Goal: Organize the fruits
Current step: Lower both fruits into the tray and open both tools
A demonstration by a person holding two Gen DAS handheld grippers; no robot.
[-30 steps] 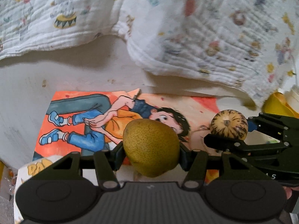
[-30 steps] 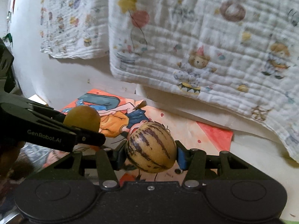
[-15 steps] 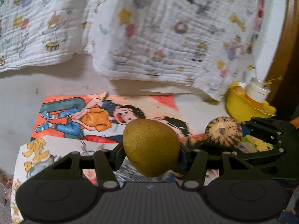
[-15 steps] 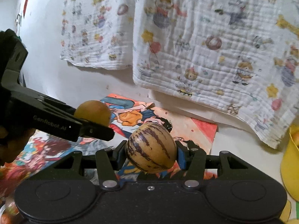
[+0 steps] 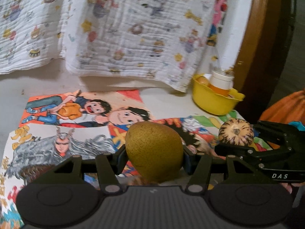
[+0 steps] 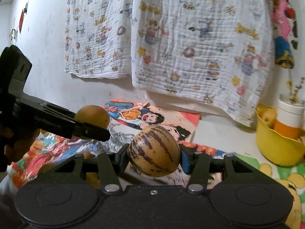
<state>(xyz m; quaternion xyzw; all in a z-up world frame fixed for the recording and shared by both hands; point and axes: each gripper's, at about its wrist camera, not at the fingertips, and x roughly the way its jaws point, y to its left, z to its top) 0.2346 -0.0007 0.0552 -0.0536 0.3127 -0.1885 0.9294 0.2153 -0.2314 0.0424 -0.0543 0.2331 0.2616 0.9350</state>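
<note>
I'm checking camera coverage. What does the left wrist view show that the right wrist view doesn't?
Only the left wrist view shows the brown door frame and an orange cloth. Only the right wrist view shows the left gripper's outer side and red wall stickers. Both show the pear, the striped melon, the yellow bowl, the white jar, the hanging cloths and the cartoon posters.

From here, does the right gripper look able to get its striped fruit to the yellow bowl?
Probably yes. The right gripper is shut on the striped fruit, and the yellow bowl sits ahead to its right with nothing between. A white-capped jar and other fruit already take up part of the bowl.
</note>
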